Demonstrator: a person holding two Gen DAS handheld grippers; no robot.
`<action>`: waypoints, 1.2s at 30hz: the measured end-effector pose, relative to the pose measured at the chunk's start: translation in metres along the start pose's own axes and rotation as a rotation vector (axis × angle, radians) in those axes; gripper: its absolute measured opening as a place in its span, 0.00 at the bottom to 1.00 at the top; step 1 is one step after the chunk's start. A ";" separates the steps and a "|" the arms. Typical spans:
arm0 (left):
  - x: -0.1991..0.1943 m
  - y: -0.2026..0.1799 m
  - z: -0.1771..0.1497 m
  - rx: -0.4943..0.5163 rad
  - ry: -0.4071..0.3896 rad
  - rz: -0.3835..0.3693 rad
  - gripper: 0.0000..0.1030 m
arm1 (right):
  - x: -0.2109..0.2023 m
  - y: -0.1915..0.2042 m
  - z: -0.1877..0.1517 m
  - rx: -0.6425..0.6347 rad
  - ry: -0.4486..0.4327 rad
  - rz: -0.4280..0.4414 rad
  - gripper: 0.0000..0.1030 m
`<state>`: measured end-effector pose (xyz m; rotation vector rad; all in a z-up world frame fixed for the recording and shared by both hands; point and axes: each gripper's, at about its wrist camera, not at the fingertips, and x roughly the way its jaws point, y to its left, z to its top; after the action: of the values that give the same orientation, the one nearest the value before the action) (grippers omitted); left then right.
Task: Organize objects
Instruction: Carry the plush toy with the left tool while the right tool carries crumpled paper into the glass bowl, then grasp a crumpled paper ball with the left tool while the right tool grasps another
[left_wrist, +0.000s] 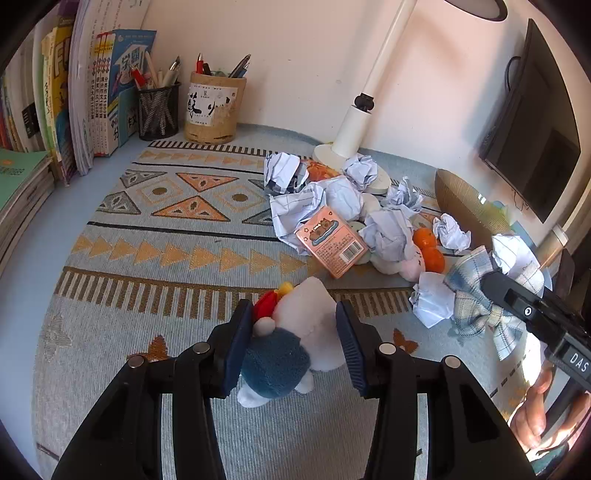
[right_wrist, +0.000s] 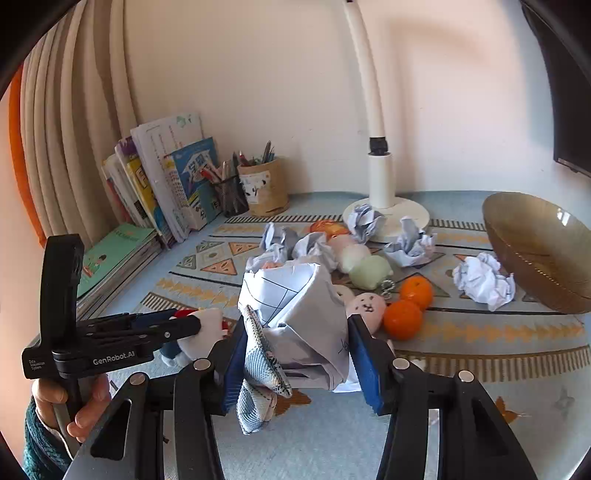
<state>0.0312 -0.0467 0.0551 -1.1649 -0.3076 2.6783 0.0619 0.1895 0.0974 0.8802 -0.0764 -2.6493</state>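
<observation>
My left gripper (left_wrist: 293, 345) is shut on a white plush toy (left_wrist: 306, 321) with a blue body and red-yellow top, held just above the patterned cloth (left_wrist: 166, 221). In the right wrist view the toy (right_wrist: 207, 325) sits between the left gripper's fingers (right_wrist: 173, 326). My right gripper (right_wrist: 295, 354) is shut on a crumpled paper ball (right_wrist: 306, 321) together with a blue plaid bow (right_wrist: 264, 365). In the left wrist view that bow (left_wrist: 476, 306) and paper (left_wrist: 517, 258) show at the right gripper's tip (left_wrist: 498, 288).
A heap of crumpled papers (left_wrist: 332, 192), a pink card box (left_wrist: 330, 240), two oranges (right_wrist: 408, 308) and small plush toys (right_wrist: 367, 306) lies mid-cloth. A brown bowl (right_wrist: 535, 251) stands right. A lamp base (right_wrist: 386, 216), pen holders (left_wrist: 210, 107) and books (left_wrist: 66, 103) line the back.
</observation>
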 end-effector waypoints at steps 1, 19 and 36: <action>-0.006 -0.006 0.003 0.002 -0.015 -0.006 0.42 | -0.011 -0.013 0.004 0.026 -0.021 -0.024 0.49; 0.108 -0.283 0.140 0.258 -0.087 -0.237 0.47 | -0.031 -0.243 0.084 0.386 -0.073 -0.433 0.60; 0.025 -0.140 0.102 0.189 -0.189 -0.092 0.88 | 0.075 -0.253 0.108 0.093 -0.006 -0.792 0.95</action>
<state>-0.0464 0.0831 0.1431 -0.8259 -0.1287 2.6720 -0.1361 0.3954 0.1014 1.1040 0.1904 -3.3935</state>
